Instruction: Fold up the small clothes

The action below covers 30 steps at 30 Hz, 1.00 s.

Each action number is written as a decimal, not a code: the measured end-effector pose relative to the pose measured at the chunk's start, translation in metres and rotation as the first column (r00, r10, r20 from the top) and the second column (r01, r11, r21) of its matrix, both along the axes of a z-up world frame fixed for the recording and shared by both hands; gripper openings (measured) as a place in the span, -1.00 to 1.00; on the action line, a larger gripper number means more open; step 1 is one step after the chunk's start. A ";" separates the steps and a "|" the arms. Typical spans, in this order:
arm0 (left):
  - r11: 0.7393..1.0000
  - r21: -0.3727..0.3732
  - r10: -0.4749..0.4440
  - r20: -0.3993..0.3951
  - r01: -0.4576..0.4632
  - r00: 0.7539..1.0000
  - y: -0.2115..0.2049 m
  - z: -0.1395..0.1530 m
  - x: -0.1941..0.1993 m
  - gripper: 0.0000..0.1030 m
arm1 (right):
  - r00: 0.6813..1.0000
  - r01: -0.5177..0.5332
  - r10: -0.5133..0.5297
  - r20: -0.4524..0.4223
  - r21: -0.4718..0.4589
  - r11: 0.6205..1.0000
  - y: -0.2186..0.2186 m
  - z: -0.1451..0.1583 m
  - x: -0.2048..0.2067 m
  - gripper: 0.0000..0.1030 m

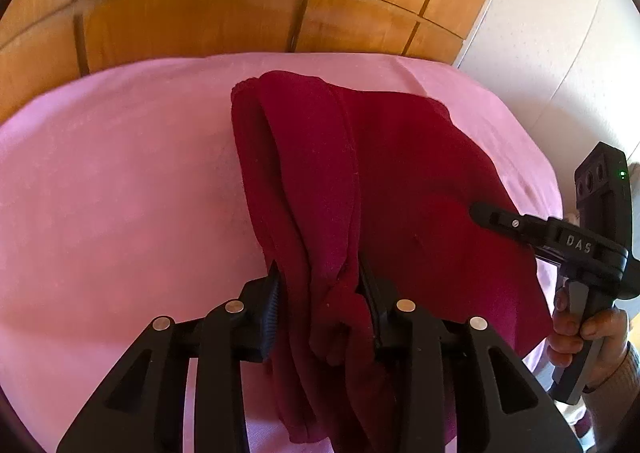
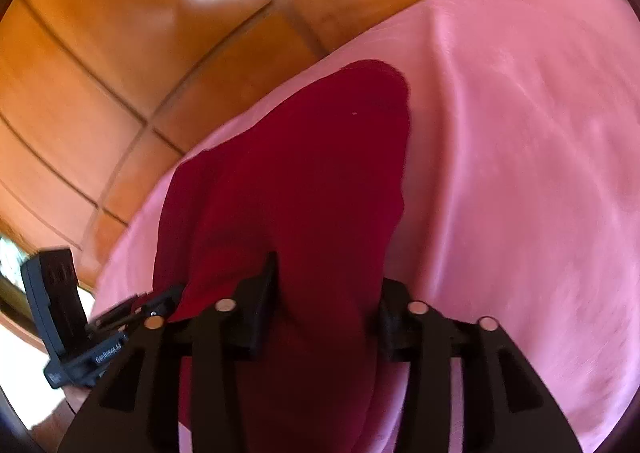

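Note:
A dark red garment point(image 1: 400, 173) lies bunched and partly lifted over a pink cloth-covered surface point(image 1: 120, 193). In the left wrist view my left gripper point(image 1: 320, 277) is shut on a gathered fold of it near the camera. My right gripper point(image 1: 486, 215), held by a hand point(image 1: 580, 333), reaches onto the garment's right side. In the right wrist view the red garment point(image 2: 300, 173) runs away from my right gripper point(image 2: 326, 273), which is shut on its near end. The left gripper point(image 2: 160, 301) sits at the cloth's lower left edge. This view is blurred.
Wooden panels point(image 1: 200, 21) with dark seams stand behind the pink surface and fill the upper left of the right wrist view point(image 2: 100, 53). A white wall point(image 1: 560, 33) rises at the right. Bare pink cloth point(image 2: 520, 173) spreads to the right of the garment.

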<state>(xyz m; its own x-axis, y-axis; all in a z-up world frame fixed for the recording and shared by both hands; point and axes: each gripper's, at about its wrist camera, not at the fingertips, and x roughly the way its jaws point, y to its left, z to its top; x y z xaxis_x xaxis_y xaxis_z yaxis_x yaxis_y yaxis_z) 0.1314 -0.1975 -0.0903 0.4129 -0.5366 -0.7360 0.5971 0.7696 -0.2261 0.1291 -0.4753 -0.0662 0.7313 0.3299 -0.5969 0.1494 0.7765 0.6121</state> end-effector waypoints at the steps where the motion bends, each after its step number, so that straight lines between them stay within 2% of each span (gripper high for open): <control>1: 1.000 0.004 0.004 0.004 -0.004 1.000 0.001 0.002 -0.001 -0.34 | 1.000 0.005 -0.005 -0.001 -0.019 1.000 0.003 0.003 -0.001 -0.05; 2: 1.000 0.006 0.010 0.007 -0.010 1.000 0.000 0.004 -0.002 -0.32 | 1.000 0.015 -0.015 -0.004 -0.056 0.998 0.008 0.009 -0.001 0.17; 3: 1.000 0.010 0.021 0.015 -0.021 1.000 -0.003 0.006 -0.005 -0.23 | 1.000 0.020 -0.020 -0.002 -0.088 0.996 0.012 0.016 -0.002 0.26; 7: 0.997 -0.027 0.077 0.065 -0.076 0.995 0.016 0.014 -0.023 -0.20 | 0.997 0.051 -0.039 0.069 -0.173 0.984 0.004 0.046 -0.016 0.26; 10: 0.994 0.011 0.109 0.112 -0.111 0.988 0.018 0.013 -0.031 -0.10 | 0.994 0.028 -0.004 0.107 -0.225 0.974 0.021 0.061 -0.015 0.21; 13: 0.989 0.023 0.143 0.090 -0.145 0.986 0.016 0.003 -0.025 -0.01 | 0.995 -0.010 0.037 0.091 -0.288 0.958 0.041 0.058 -0.016 0.16; 14: 0.987 0.033 0.151 0.093 -0.154 0.984 0.017 0.001 -0.026 0.08 | 0.998 -0.020 0.039 0.055 -0.307 0.951 0.047 0.051 -0.007 0.16; 15: 0.986 0.045 0.154 0.100 -0.159 0.983 0.015 -0.003 -0.024 0.10 | 0.999 -0.036 0.041 0.010 -0.313 0.949 0.052 0.043 0.011 0.17; 16: 0.986 0.044 0.157 0.087 -0.161 0.984 0.015 -0.009 -0.022 0.11 | 0.999 -0.042 0.040 -0.014 -0.322 0.946 0.049 0.028 0.011 0.17; 18: 0.983 0.022 0.180 0.060 -0.181 0.982 0.017 -0.013 -0.017 0.21 | 1.000 -0.023 0.025 0.000 -0.332 0.943 0.050 0.020 0.013 0.17; 22: 0.979 0.012 0.204 0.067 -0.205 0.977 0.022 -0.003 -0.026 0.21 | 1.000 0.002 -0.002 0.001 -0.320 0.947 0.050 0.025 0.011 0.18; 23: 0.978 0.013 0.208 0.081 -0.210 0.975 0.022 0.001 -0.030 0.24 | 1.000 0.007 -0.006 0.003 -0.329 0.944 0.051 0.028 0.007 0.22; 26: 0.974 0.019 0.224 0.121 -0.228 0.967 0.026 0.013 -0.044 0.39 | 1.000 0.024 -0.016 0.026 -0.337 0.941 0.056 0.037 -0.003 0.52; 30: 0.967 0.020 0.247 0.145 -0.252 0.958 0.034 0.023 -0.056 0.44 | 0.999 0.037 -0.021 0.046 -0.373 0.927 0.070 0.050 -0.015 0.66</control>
<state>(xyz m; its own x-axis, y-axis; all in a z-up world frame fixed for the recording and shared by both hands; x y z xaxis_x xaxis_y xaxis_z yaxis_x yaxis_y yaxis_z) 0.0750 -0.1639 -0.0674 0.6306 -0.3763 -0.6788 0.4086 0.9046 -0.1219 0.1140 -0.4055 -0.0166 0.7633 0.0669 -0.6426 0.1567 0.9458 0.2845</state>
